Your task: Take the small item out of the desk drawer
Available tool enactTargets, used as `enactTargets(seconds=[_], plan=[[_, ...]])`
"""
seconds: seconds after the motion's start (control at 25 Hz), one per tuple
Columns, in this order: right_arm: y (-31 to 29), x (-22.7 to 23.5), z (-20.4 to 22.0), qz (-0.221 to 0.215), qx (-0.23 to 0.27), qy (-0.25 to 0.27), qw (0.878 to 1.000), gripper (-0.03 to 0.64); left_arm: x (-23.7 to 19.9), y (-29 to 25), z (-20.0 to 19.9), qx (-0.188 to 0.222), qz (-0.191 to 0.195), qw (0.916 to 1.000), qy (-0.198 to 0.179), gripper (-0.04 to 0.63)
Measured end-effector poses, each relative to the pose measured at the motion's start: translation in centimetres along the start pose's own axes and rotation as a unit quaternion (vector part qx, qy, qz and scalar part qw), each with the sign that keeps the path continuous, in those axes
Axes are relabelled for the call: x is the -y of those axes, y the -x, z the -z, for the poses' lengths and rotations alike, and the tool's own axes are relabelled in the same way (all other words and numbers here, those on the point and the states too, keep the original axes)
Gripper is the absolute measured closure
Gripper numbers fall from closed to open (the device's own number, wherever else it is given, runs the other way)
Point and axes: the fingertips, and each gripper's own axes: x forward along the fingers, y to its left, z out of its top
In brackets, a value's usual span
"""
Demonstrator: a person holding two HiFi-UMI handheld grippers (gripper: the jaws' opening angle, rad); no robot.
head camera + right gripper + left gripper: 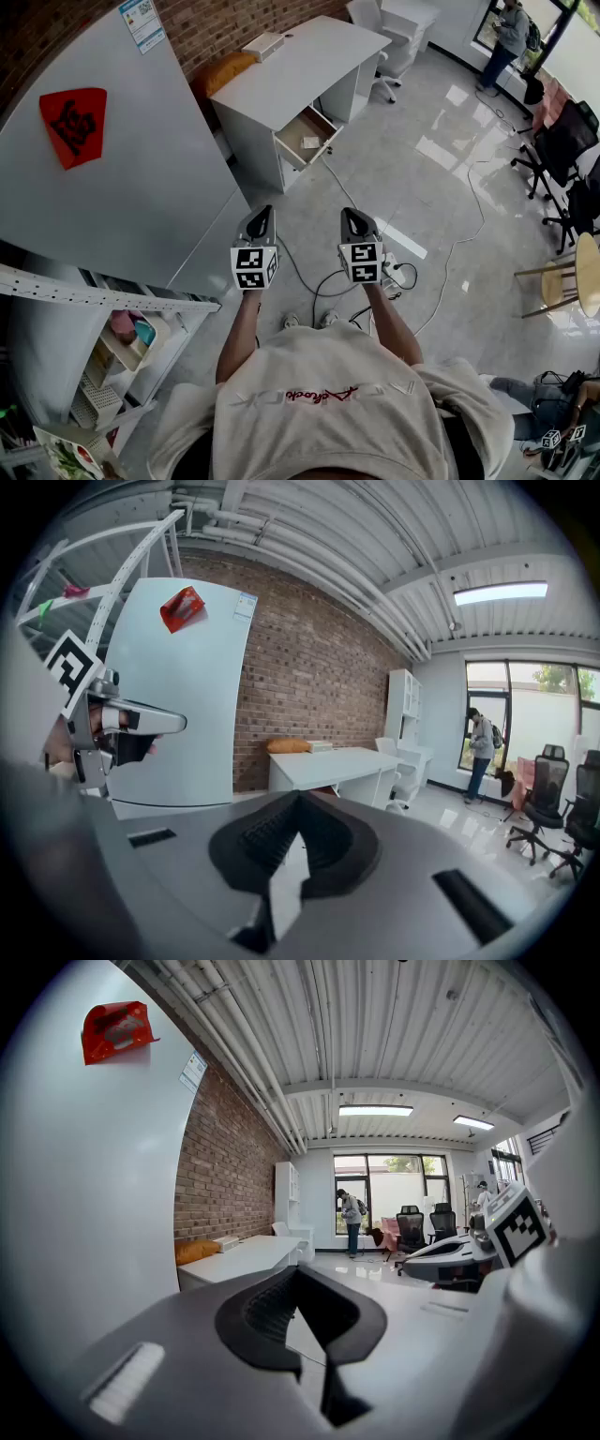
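Observation:
The white desk (309, 58) stands far ahead by the brick wall. Its drawer (298, 131) is pulled open, and a small pale item (310, 142) lies inside. I hold both grippers side by side at chest height, well short of the desk. The left gripper (262, 215) and the right gripper (350, 216) both point toward the drawer. The left gripper (298, 1275) has its jaw tips together and nothing in them. The right gripper (300, 801) looks the same, shut and empty. The desk (246, 1254) shows beyond the left jaws and the desk (330, 759) beyond the right jaws.
A tall white cabinet (122, 178) with a red ornament (73, 120) fills the left. Cables (317, 281) and a power strip (401, 273) lie on the tiled floor ahead. Office chairs (562, 141) and a wooden stool (579, 274) stand right. A person (507, 36) stands far back.

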Motion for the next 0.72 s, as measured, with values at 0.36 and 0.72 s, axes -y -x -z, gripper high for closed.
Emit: enactTargets(seconds=[0.36,0.72], plan=[[-0.9,0.8,-0.2,0.001,0.003,-0.004,1.000,0.606,-0.4,-0.9,-0.1,-0.001,-0.004,1.0000,0.000,0.588],[-1.7,1.8,-0.7,-0.002,0.018,-0.004,1.000,0.606,-0.3,-2.0,-0.5,0.002,-0.008,1.0000,-0.004,0.586]])
